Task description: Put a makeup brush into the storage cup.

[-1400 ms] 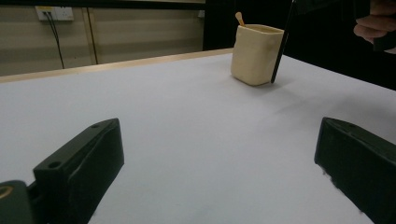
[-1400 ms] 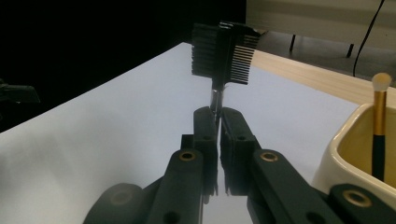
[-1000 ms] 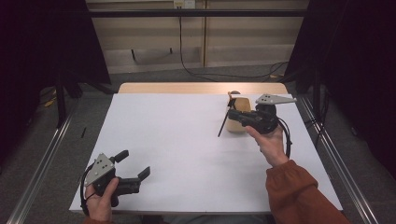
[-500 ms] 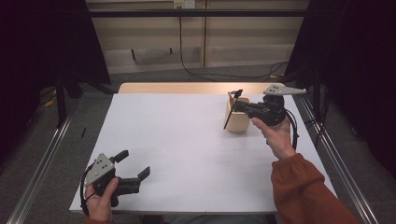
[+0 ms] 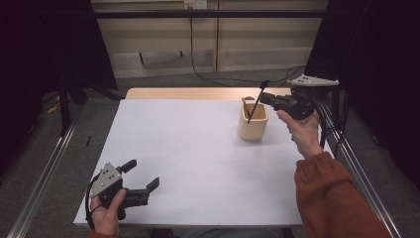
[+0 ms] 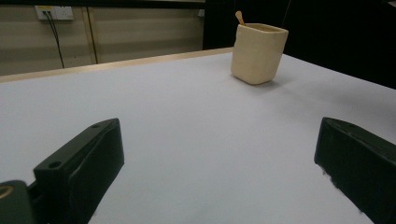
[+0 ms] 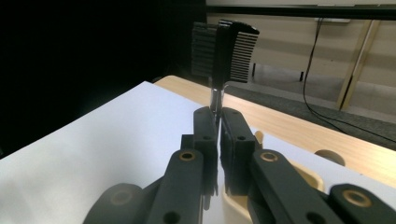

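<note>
A beige holder cup stands at the far right of the white table, and a wooden utensil tip pokes out of it. My right gripper hovers just right of the cup's rim, shut on the handle of a black slotted spatula. The spatula head points up, and its lower end slants down into the cup. At the near left corner, my left gripper rests low over the table. It is open, with nothing between its jaws.
A white sheet covers the table, with a wooden strip bare along the far edge. Metal rails run beside the table on both sides. Cables lie on the floor beyond.
My right hand has risen and moved right and away with the spatula. The cup now stands uncovered, with the spatula's lower end in it. The left gripper has stayed put.
</note>
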A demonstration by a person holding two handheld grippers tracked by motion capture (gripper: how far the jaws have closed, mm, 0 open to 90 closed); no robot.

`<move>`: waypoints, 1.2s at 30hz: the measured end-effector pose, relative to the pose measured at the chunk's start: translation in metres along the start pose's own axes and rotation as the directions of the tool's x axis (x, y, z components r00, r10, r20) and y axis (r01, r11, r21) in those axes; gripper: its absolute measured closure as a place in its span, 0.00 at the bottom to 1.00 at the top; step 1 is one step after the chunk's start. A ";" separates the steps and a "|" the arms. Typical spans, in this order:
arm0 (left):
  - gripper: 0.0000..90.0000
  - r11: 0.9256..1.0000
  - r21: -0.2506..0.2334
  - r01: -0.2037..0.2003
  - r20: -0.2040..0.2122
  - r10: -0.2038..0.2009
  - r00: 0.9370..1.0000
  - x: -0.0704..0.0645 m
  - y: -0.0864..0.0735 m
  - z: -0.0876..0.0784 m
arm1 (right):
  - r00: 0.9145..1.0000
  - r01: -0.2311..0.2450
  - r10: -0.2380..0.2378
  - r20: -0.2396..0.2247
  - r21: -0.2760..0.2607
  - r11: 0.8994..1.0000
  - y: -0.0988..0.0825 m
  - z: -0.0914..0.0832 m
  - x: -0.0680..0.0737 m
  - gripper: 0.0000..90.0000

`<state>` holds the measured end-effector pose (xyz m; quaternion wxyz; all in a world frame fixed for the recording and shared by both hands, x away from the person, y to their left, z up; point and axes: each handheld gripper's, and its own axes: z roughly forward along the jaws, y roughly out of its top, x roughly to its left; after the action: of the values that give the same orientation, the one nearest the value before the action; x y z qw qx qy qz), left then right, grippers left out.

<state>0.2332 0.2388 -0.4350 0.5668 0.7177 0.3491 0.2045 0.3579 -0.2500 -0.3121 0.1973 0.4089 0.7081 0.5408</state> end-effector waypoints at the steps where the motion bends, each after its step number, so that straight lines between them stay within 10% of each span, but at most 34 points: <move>1: 0.02 1.000 0.000 -0.001 -0.001 0.001 1.000 0.000 0.000 0.000 | 1.000 0.001 -0.001 0.005 -0.001 1.000 0.002 -0.001 -0.001 0.95; 20: 0.01 1.000 0.001 -0.003 0.001 0.003 1.000 0.000 0.000 0.001 | 0.994 0.008 -0.008 0.111 0.003 1.000 0.029 0.005 -0.022 0.95; 36: 0.01 1.000 0.002 -0.002 0.001 0.002 1.000 0.000 0.000 0.001 | 0.991 -0.004 -0.004 0.134 0.054 0.999 0.011 0.018 -0.030 0.95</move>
<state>0.2338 0.2385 -0.4354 0.5662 0.7185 0.3484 0.2044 0.3922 -0.2620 -0.3123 0.2333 0.4496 0.7076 0.4927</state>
